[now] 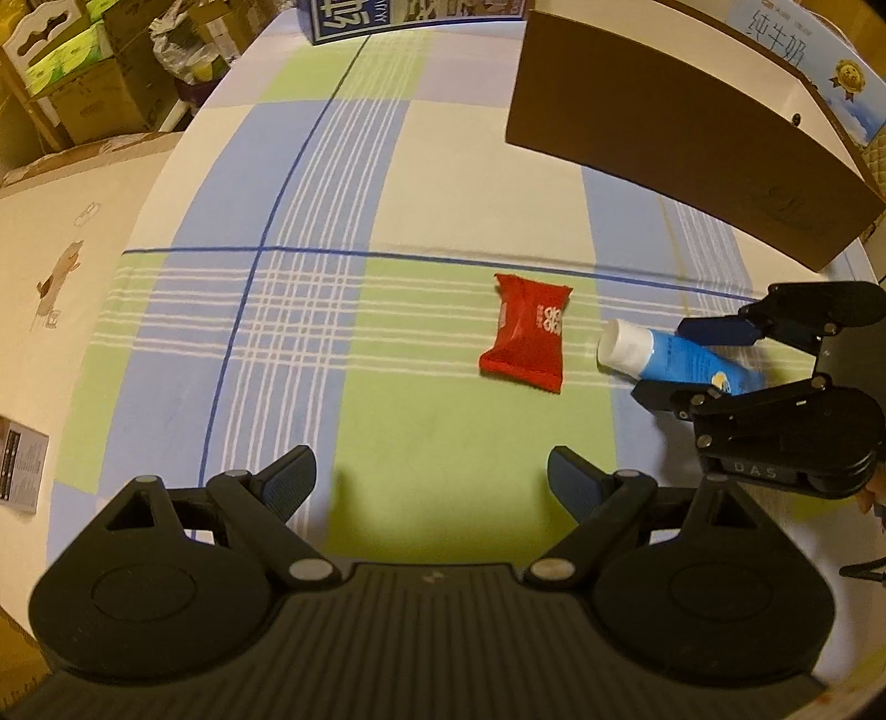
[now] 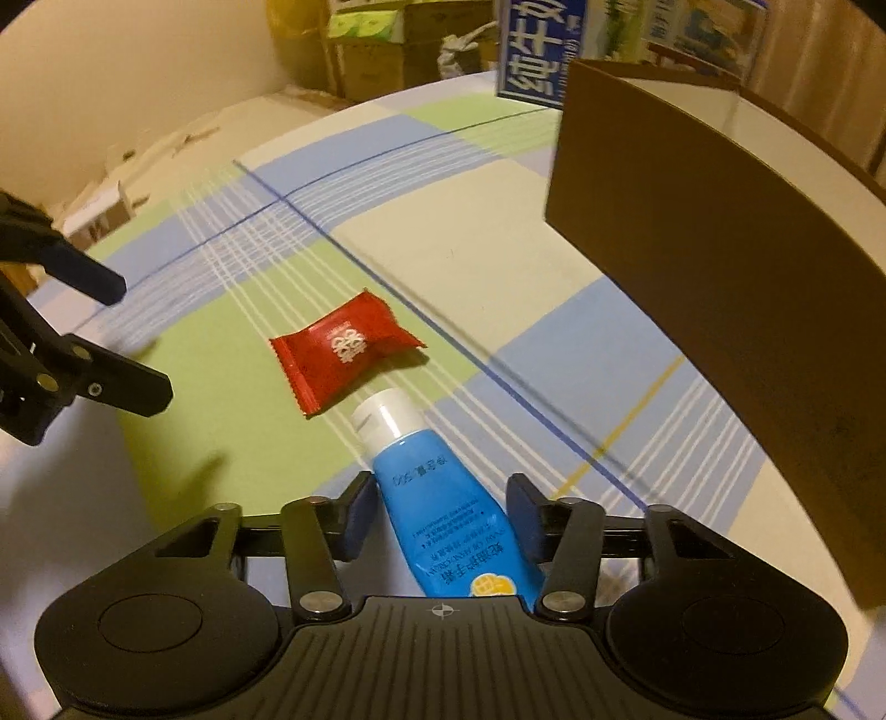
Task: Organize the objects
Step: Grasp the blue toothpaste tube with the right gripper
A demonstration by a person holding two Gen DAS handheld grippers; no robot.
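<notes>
Checked cloth (image 1: 387, 166) in green, blue and cream covers the table; red sachet (image 1: 527, 333) lies flat on a green square near the middle; blue tube (image 2: 437, 509) with white cap (image 2: 382, 415) lies on the cloth just right of the sachet, cap end pointing toward it, apart from it.

Right gripper (image 2: 440, 518) straddles the tube body; left pad touches or nearly touches the tube's side; right pad stands off with a visible gap; jaws partly closed, not clamped on the tube; tube rests on the cloth.

Left gripper (image 1: 432, 482) hangs above a green square, near side of the sachet; jaws wide apart; nothing between them; its shadow falls on the cloth below.

Brown cardboard box (image 1: 692, 138) stands at the far right of the cloth, beyond the tube; blue-and-white carton (image 1: 410, 14) at the far edge; stacked cardboard boxes (image 1: 83, 83) off the table to the left.
</notes>
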